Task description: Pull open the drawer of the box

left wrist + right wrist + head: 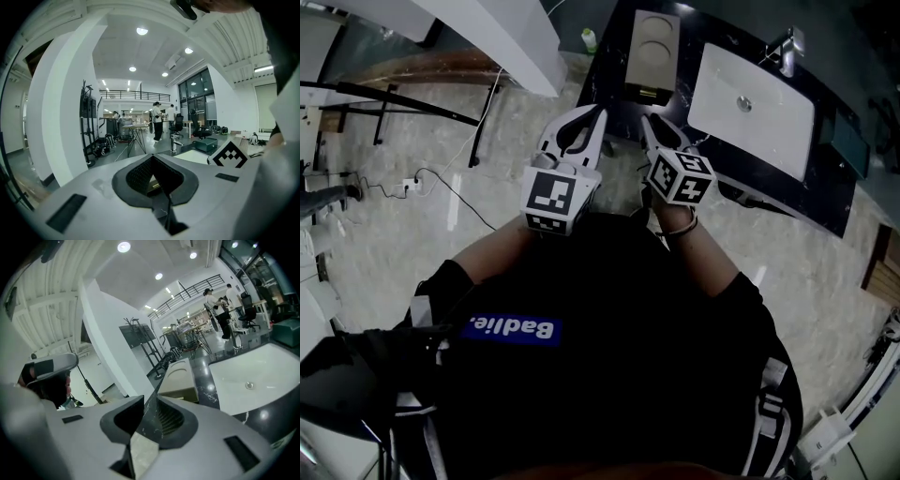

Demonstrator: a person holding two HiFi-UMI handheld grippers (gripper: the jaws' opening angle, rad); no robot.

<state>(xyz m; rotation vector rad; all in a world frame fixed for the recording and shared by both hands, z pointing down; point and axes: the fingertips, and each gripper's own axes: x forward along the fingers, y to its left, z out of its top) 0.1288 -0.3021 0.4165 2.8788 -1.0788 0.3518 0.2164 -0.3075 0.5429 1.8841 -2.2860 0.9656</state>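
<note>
Black stone tabletop (pixel 614 75) is seen ahead, with a white sink (pixel 750 103) set in it and the beige box (pixel 654 52) just beside. Both claws, left (pixel 598 114) and right (pixel 645 120), are held together, empty, short of the box. One should be opened, squared on the drawer front, then drawn straight back.

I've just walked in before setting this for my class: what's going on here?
A person stands at a dark counter with a gripper in each hand. The left gripper and the right gripper are both held up short of the counter, fingers together, holding nothing. The beige box sits on the counter beside a white sink, untouched. The pull on its drawer has not begun.
</note>
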